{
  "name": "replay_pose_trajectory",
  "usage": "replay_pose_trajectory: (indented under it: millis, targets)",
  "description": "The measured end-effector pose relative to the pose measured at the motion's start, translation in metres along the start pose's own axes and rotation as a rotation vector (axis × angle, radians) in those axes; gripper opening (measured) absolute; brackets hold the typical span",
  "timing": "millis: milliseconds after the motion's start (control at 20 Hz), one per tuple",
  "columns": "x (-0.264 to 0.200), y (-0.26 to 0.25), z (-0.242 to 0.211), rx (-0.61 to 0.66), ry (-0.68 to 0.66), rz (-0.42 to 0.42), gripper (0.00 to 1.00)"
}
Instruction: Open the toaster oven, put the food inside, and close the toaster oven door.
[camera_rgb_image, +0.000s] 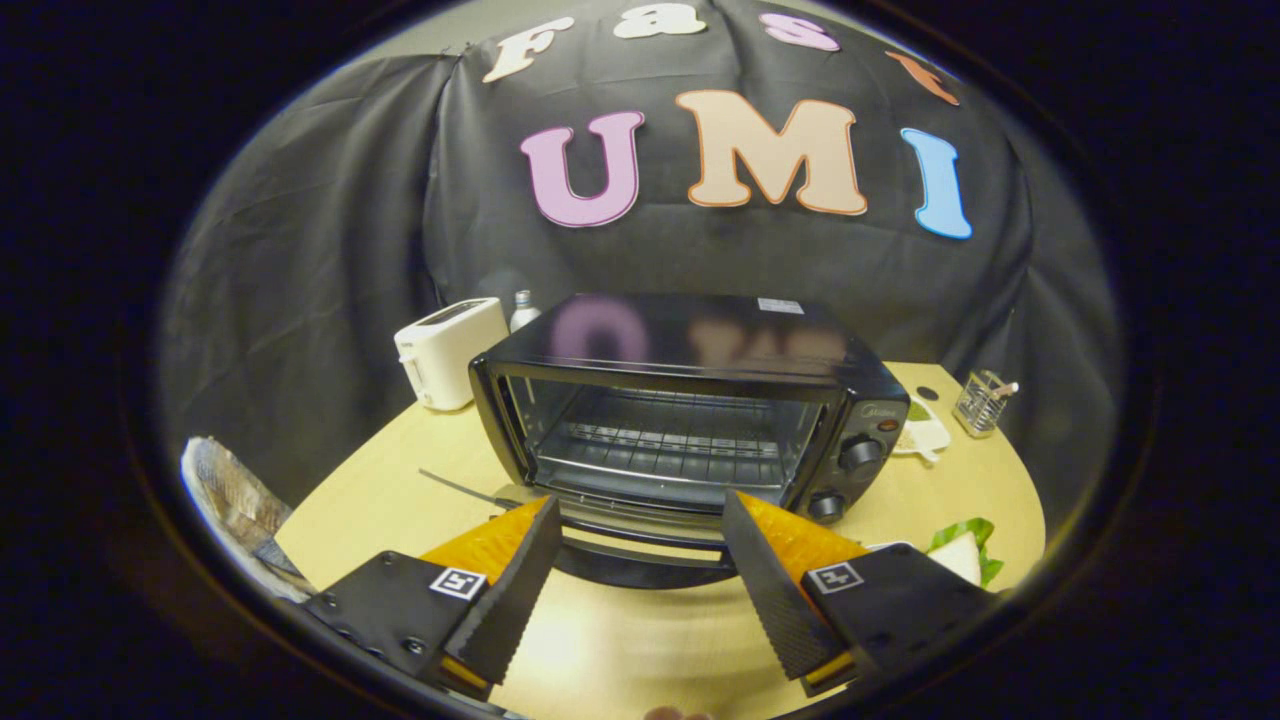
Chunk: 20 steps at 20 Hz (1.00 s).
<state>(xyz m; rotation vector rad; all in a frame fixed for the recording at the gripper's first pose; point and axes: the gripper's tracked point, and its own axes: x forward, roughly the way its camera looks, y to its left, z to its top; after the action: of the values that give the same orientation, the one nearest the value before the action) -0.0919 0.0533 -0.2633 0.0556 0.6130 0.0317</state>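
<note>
The black toaster oven (690, 400) stands in the middle of the round wooden table (620, 640). Its door (640, 560) hangs down open, and the wire rack (665, 445) inside is bare. My gripper (640, 505) is open, its fingers spread just in front of the lowered door, one to each side of the door's front edge, holding nothing. The food, a sandwich with green lettuce (962, 548) on a white plate, lies to the right of the right finger (775, 580), partly hidden by the gripper body.
A white pop-up toaster (450, 350) and a small bottle (522, 310) stand behind the oven on the left. A small white dish (925, 432) and a glass cup (985, 400) sit on its right. A thin dark cord (460, 487) lies left of the door.
</note>
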Motion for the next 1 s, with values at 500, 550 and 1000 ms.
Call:
replay_pose_trajectory:
  millis: [500,550,1000]
  targets:
    - [-0.002,0.002,-0.004,-0.003,-0.006,-0.001,1.00]
    - [-0.003,0.002,-0.007,0.003,0.007,-0.002,1.00]
    - [-0.012,0.013,-0.085,-0.040,0.244,0.037,1.00]
